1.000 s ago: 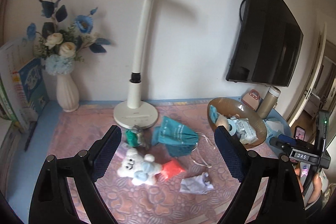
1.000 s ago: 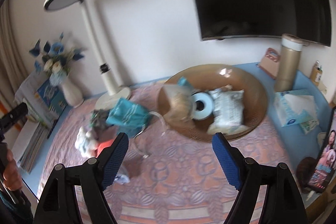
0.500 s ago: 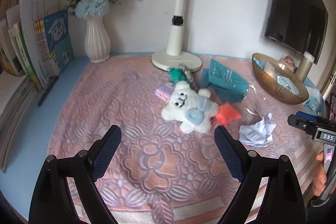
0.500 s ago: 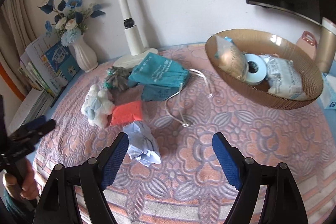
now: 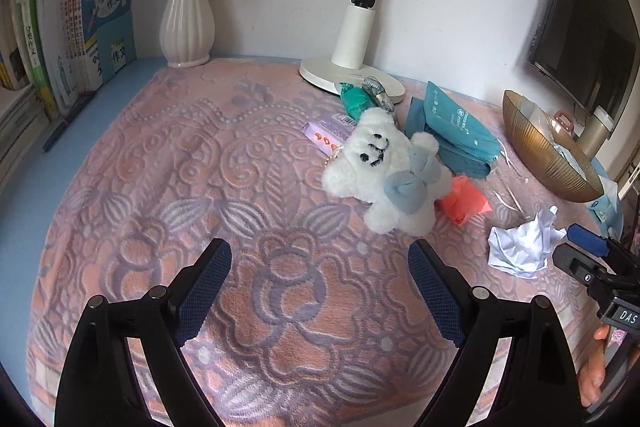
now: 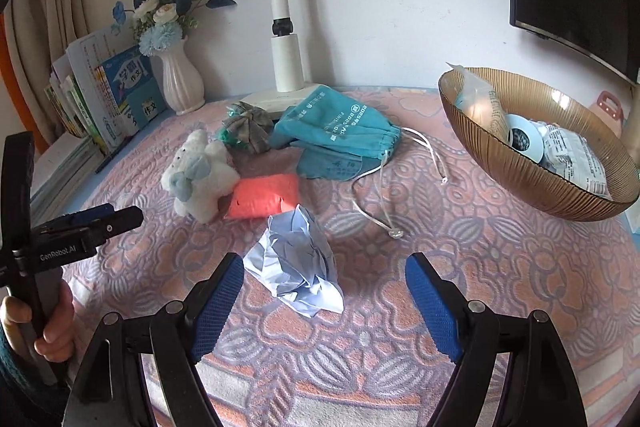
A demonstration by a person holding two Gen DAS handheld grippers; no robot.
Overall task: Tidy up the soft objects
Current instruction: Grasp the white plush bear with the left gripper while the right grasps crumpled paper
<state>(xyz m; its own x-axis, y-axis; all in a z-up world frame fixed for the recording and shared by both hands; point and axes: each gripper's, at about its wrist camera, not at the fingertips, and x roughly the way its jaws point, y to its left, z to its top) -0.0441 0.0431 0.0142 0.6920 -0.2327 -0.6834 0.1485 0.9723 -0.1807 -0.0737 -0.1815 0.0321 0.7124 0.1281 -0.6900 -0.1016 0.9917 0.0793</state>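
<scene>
Tongs (image 6: 324,301) lower, floral blanket (image 5: 168,187) nearer

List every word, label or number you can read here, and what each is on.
"GenRobot.AI": side of the left gripper.
"DAS": tag on the right gripper.
"作文": blue book beside the vase.
Print on the teal pouch and the packet in the bowl: too small to read.

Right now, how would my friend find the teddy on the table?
Find the white lamp base at the back of the pink blanket. In front of it lies the teddy: the only fluffy white thing, wearing a pale blue bow.
</scene>
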